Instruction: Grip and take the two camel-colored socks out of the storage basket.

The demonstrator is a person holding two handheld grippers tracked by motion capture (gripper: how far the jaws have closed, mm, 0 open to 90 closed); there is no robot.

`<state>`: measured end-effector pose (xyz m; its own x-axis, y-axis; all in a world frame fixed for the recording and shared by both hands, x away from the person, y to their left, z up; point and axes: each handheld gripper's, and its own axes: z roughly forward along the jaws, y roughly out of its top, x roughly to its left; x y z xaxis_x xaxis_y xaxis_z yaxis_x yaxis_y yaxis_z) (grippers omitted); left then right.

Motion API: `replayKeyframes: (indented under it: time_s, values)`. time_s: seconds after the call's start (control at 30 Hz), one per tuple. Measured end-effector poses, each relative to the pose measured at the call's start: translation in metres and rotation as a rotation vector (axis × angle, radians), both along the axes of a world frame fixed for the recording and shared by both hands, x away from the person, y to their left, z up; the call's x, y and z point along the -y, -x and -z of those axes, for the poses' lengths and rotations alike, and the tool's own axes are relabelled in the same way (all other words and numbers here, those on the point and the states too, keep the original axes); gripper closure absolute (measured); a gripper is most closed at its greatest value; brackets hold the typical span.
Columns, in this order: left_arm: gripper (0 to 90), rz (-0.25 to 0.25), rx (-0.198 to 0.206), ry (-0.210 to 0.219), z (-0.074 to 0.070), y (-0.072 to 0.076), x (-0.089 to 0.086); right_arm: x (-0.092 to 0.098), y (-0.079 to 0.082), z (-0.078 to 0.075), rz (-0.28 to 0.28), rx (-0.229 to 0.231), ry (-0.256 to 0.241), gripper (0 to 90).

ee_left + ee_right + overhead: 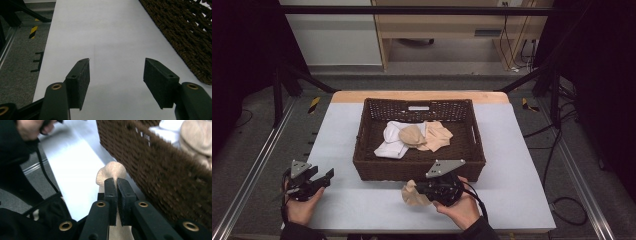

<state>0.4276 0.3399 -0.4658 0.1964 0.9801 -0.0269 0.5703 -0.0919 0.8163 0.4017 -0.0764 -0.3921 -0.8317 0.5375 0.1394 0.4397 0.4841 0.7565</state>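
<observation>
Right gripper (116, 185) clamping beige sock (111, 172), beside basket (160, 167)

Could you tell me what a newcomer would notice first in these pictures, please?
The dark brown woven wicker basket stands mid-table, holding a white cloth and beige fabric pieces. Just in front of its near wall, the right gripper is clamped shut on a beige knitted sock-like piece. At the table's left edge, the left gripper is held with its jaws wide open over the bare pale grey tabletop.
</observation>
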Motion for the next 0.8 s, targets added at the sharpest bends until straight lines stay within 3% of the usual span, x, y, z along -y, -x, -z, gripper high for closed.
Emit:
replayKeyframes:
  time_s: [0.4, 0.57, 0.67, 0.8]
  values:
    - [38.1, 0.005, 0.005, 0.004, -0.001, 0.001, 0.0, -0.003, -0.002, 0.047, -0.008, -0.043, 0.05, 85.7]
    - [38.0, 0.003, 0.005, 0.009, -0.001, 0.001, -0.001, -0.01, -0.001, 0.055, -0.026, -0.038, 0.076, 74.8]
    - [37.9, 0.003, 0.005, 0.009, -0.001, 0.001, -0.001, -0.01, -0.001, 0.053, -0.02, -0.021, 0.057, 70.9]
    - [37.8, 0.004, 0.005, 0.007, -0.001, 0.001, -0.001, -0.005, 0.001, 0.035, -0.001, 0.023, -0.011, 66.4]
